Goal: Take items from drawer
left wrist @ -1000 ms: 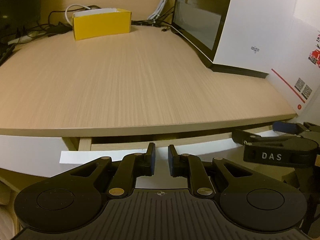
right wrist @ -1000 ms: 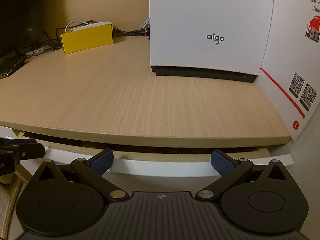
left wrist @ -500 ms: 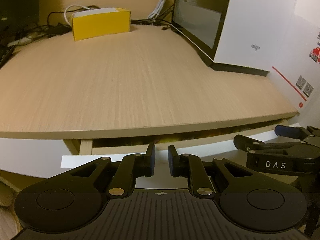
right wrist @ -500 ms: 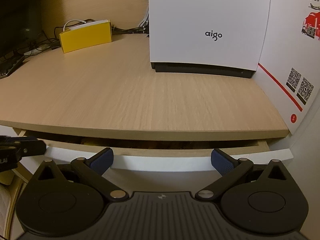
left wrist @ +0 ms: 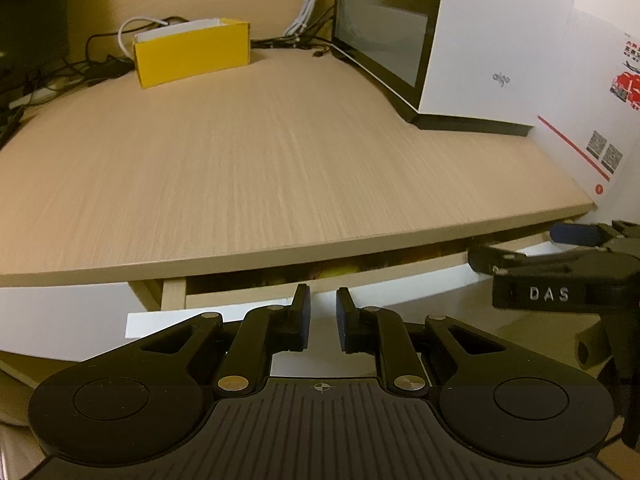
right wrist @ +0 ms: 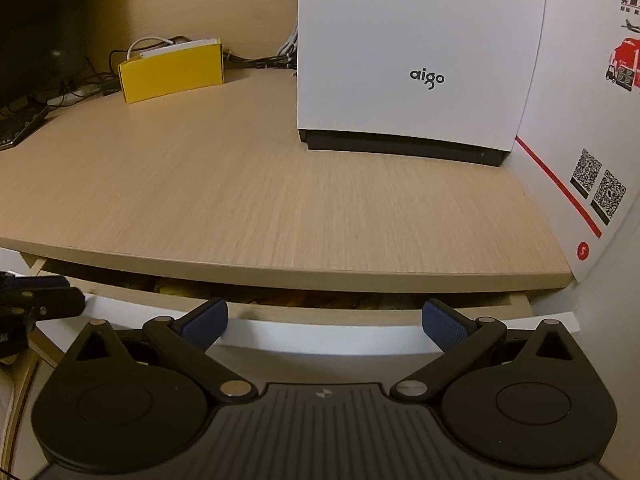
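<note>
Under the wooden desktop the drawer stands a little way out, showing its white front. Dim yellowish items show in the dark slot above it; I cannot tell what they are. My left gripper is shut to a narrow gap, its tips at the top edge of the drawer front. Further right along the same edge, my right gripper is open wide. It also shows at the right of the left wrist view.
A yellow box and cables sit at the back of the desk. A white case marked "aigo" stands at the back right. A white panel with QR codes walls the right side. A dark monitor fills the far left.
The drawer has slid out toward me, and the dark slot under the desktop has widened enough to show the items. Both grippers moved back with it, jaws unchanged.
</note>
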The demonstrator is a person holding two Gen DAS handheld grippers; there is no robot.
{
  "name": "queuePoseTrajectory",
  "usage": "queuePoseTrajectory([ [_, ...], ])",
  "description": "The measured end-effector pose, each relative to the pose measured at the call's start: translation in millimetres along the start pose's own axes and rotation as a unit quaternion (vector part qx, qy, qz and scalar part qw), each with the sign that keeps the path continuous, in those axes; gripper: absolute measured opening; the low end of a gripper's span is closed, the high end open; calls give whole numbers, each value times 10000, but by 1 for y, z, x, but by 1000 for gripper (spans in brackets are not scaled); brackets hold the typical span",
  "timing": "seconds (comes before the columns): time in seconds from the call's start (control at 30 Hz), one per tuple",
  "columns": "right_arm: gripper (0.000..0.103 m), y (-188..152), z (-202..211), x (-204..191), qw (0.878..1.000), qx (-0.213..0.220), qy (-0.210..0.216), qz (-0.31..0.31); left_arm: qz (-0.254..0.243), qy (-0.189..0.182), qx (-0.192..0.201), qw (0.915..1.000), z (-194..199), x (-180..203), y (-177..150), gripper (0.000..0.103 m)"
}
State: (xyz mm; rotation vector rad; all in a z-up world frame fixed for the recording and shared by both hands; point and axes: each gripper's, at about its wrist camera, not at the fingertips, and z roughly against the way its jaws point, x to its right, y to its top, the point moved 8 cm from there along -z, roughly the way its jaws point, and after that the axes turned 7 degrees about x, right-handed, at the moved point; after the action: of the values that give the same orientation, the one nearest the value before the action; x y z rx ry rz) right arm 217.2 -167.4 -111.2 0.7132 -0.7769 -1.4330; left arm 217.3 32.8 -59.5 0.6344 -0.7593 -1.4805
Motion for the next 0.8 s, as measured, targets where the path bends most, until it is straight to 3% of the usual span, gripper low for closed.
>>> queuePoseTrajectory([
  [0.37,103,4,-9,1,9995,-290,76,-71,184,-34,-31,9998,0,-3,5,16],
  [0.8,103,1,-7,0,9997,-209,77,-86,-8,-113,-179,9998,-12,3,10,17],
])
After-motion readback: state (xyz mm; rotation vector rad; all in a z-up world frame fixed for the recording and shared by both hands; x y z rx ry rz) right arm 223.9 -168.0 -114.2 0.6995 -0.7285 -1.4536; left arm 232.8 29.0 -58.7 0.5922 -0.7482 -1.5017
